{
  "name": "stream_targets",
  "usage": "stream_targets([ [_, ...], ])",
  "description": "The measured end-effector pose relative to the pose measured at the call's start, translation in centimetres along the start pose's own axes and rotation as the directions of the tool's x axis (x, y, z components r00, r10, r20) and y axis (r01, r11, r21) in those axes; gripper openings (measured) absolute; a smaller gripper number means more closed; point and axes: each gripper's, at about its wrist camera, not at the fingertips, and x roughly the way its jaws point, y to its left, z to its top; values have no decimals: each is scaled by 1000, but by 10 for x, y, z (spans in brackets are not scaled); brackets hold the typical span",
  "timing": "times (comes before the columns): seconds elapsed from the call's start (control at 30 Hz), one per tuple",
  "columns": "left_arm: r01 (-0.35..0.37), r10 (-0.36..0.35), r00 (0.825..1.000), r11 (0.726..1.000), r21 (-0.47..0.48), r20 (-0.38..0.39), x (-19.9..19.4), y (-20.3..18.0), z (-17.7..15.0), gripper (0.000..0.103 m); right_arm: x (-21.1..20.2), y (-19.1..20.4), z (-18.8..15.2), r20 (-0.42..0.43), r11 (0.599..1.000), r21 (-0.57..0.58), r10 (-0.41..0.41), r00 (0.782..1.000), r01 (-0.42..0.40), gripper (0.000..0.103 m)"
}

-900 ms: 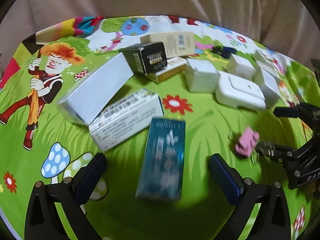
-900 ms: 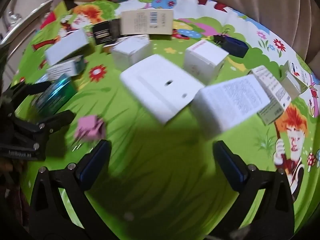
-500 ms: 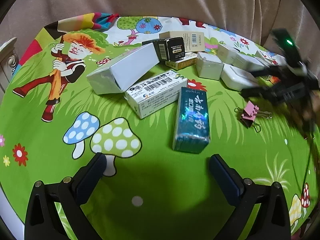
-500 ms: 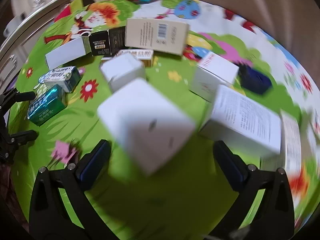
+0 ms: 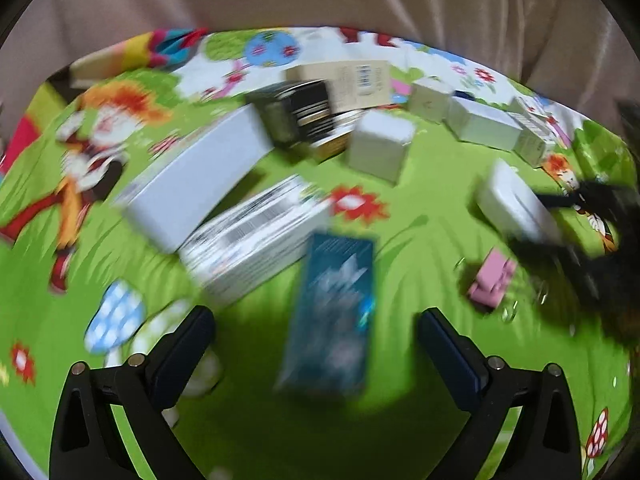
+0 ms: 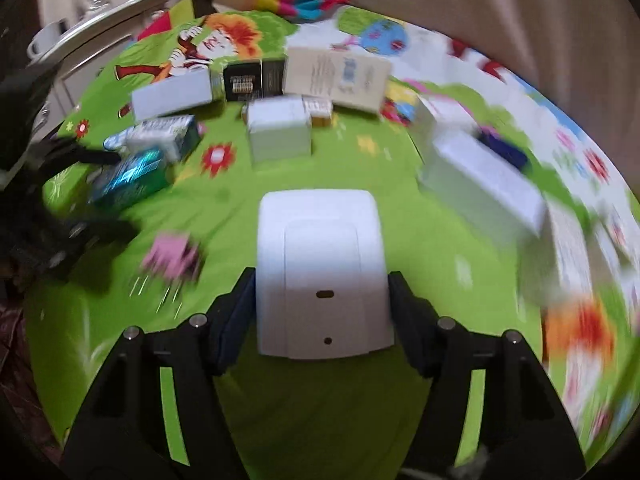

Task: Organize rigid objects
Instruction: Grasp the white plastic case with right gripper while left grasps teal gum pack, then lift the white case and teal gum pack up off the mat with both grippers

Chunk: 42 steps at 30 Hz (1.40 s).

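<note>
A flat white rounded plastic case [image 6: 324,276] is clamped between the pads of the right gripper [image 6: 322,304], above the green cartoon-print tablecloth [image 6: 320,420]. The left gripper [image 5: 316,344] is held wide apart and empty, just short of a teal rectangular box [image 5: 332,312]. A pink binder clip [image 5: 490,282] is seen beyond, and white boxes [image 5: 380,146] farther back.
</note>
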Motion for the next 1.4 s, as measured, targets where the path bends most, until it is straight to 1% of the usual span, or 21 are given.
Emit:
stream_targets([
  [0.03,3,-4,1000,1000,20,14,-1,-5,4,72,-10,3,-12,0,999,40,-28,1000,28,68],
  [0.07,16,-18,999,999,38,45,-3,-9,6,35,-17,5,-23,-1,997,69,-42,999,42,68],
  [0.17,42,-45,998,996,75,41,-7,-21,4,34,-32,12,-43,-2,982,154,-107,994,106,68],
  [0.3,21,-27,997,997,71,78,-22,-27,-15,34,-42,26,-54,-14,966,204,-158,987,157,68],
  [0.37,53,-55,993,998,22,100,-31,-21,-25,34,-43,32,-56,-13,958,225,-178,984,177,68],
  [0.5,30,-27,983,999,-13,183,-58,-16,-46,34,-50,52,-53,7,942,260,-221,975,212,68],
  [0.57,38,-29,978,999,-39,207,-73,-11,-52,34,-64,70,-46,63,934,257,-274,960,249,67],
  [0.67,34,-12,950,997,-64,313,-106,-7,-58,34,-85,93,-37,164,916,277,-342,925,289,47],
  [0.7,24,1,937,997,-67,348,-118,-7,-60,34,-99,104,-33,232,911,290,-364,902,293,22],
  [0.73,10,19,915,998,-69,402,-137,-6,-62,34,-105,109,-29,252,907,298,-375,892,298,16],
  [0.83,-3,38,884,997,-78,465,-169,-1,-58,34,-120,126,-18,298,912,311,-360,884,266,16],
  [0.93,22,25,900,994,-103,434,-174,6,-57,35,-106,125,-18,236,912,299,-354,905,279,17],
  [0.97,24,19,914,995,-101,405,-167,9,-58,35,-102,119,-22,216,913,306,-344,914,271,18],
  [1.0,15,23,923,995,-96,384,-161,11,-64,35,-98,112,-30,191,918,313,-314,930,245,29],
  [1.03,20,18,936,994,-106,352,-151,17,-69,35,-94,102,-38,160,918,335,-276,948,211,56],
  [1.1,46,-1,945,991,-129,327,-142,24,-77,35,-91,94,-47,146,919,347,-249,958,186,94],
  [1.17,63,-18,952,988,-140,305,-130,26,-83,36,-87,89,-56,146,929,318,-245,958,189,96],
  [1.23,42,-9,958,993,-110,286,-123,20,-88,36,-79,83,-60,57,921,306,-269,962,239,96],
  [1.3,39,-12,960,995,-93,279,-117,18,-88,36,-82,80,-65,57,921,330,-239,969,208,96],
  [1.33,44,-16,961,995,-92,278,-114,16,-89,36,-82,80,-68,50,914,342,-251,967,220,96],
  [1.4,62,-35,964,993,-98,263,-107,16,-88,36,-74,78,-72,-61,873,382,-303,951,302,96],
])
